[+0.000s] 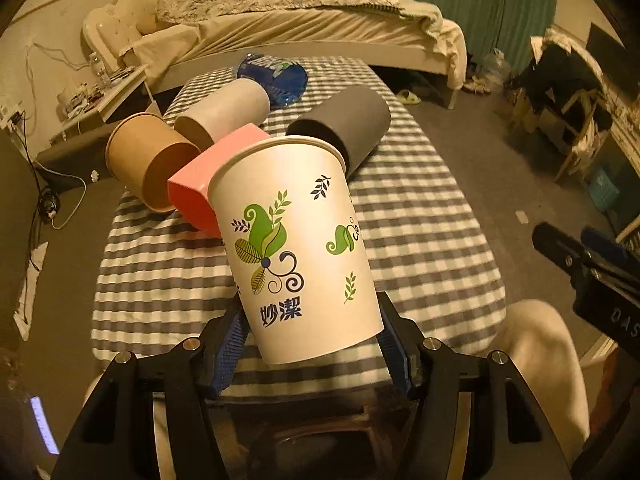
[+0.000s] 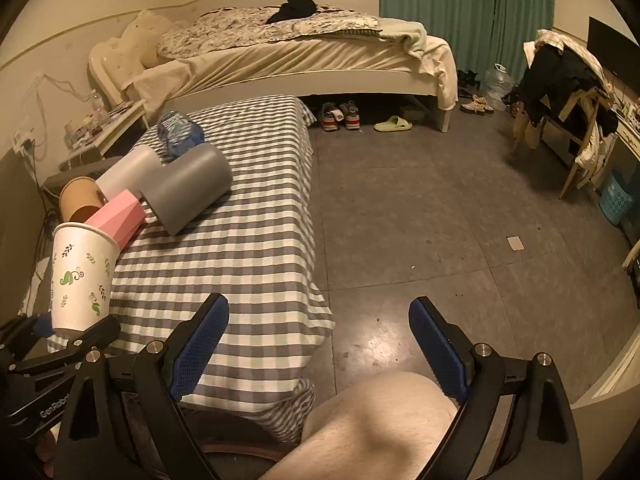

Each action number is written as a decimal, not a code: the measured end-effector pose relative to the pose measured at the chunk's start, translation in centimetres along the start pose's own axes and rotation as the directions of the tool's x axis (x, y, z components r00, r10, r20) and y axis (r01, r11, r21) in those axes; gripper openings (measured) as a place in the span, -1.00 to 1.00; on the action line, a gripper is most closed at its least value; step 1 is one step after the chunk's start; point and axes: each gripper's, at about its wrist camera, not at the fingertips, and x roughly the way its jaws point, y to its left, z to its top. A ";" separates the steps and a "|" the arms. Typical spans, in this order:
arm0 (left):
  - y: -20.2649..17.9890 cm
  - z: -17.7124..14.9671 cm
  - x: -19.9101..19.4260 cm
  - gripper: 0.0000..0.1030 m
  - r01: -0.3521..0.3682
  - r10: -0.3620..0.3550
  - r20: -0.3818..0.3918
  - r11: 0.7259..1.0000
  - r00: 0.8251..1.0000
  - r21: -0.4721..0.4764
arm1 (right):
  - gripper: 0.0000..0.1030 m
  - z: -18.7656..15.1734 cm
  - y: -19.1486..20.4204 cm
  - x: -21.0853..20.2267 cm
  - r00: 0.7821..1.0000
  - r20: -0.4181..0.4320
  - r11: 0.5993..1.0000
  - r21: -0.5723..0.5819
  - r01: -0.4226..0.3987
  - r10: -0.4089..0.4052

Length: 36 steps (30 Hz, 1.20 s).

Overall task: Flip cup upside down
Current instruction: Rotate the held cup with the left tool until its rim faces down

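A white paper cup [image 1: 298, 248] with green leaf prints is held by my left gripper [image 1: 312, 340], shut on its base, rim up and tilted a little, above the checked table [image 1: 420, 240]. The cup also shows at the far left of the right wrist view [image 2: 82, 276], with the left gripper [image 2: 64, 332] under it. My right gripper [image 2: 320, 316] is open and empty, over the table's right edge and the floor. It shows at the right edge of the left wrist view [image 1: 584, 264].
On the table behind the cup lie a brown paper cup [image 1: 144, 160], a light grey cup [image 1: 228, 116], a dark grey cup [image 1: 348, 124], a pink box [image 1: 208, 184] and a blue plastic bottle [image 1: 276, 76]. A bed [image 2: 300, 52] and a chair [image 2: 568, 92] stand beyond. A knee [image 2: 372, 420] is below.
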 end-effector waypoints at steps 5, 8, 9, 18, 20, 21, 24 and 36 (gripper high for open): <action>0.0 -0.5 -0.1 0.21 0.004 0.001 -0.066 0.998 0.998 0.067 | 0.78 0.0 1.0 0.3 1.000 -0.002 1.000 -0.007 -0.008 0.008; 0.2 -0.4 0.4 0.21 0.020 -0.009 -0.130 0.996 0.991 0.084 | 0.78 0.0 1.5 0.5 1.000 0.000 1.000 -0.007 -0.014 0.014; 0.2 -0.2 0.7 0.21 0.026 -0.012 -0.152 0.995 0.988 0.094 | 0.78 0.0 1.6 0.5 1.000 -0.001 1.000 -0.006 -0.016 0.016; -0.2 2.2 2.8 0.21 0.079 -0.020 -0.306 0.980 0.952 0.183 | 0.78 0.8 1.3 1.8 0.999 -0.023 0.999 0.035 -0.031 0.032; -0.3 2.8 3.3 0.21 0.078 -0.010 -0.324 0.977 0.946 0.201 | 0.78 1.1 0.8 2.1 0.999 -0.027 0.998 0.053 -0.032 0.033; -0.3 3.1 3.5 0.21 0.077 -0.005 -0.329 0.975 0.944 0.207 | 0.78 1.2 0.7 2.2 0.999 -0.027 0.998 0.059 -0.030 0.032; -0.2 4.2 4.2 0.21 0.061 0.018 -0.335 0.973 0.942 0.224 | 0.78 1.5 0.0 2.5 0.999 -0.033 0.996 0.081 -0.024 0.027; -0.1 5.9 4.2 0.20 0.083 0.025 -0.365 0.958 0.930 0.276 | 0.78 2.2 -1.5 3.5 0.998 -0.059 0.994 0.113 -0.009 0.016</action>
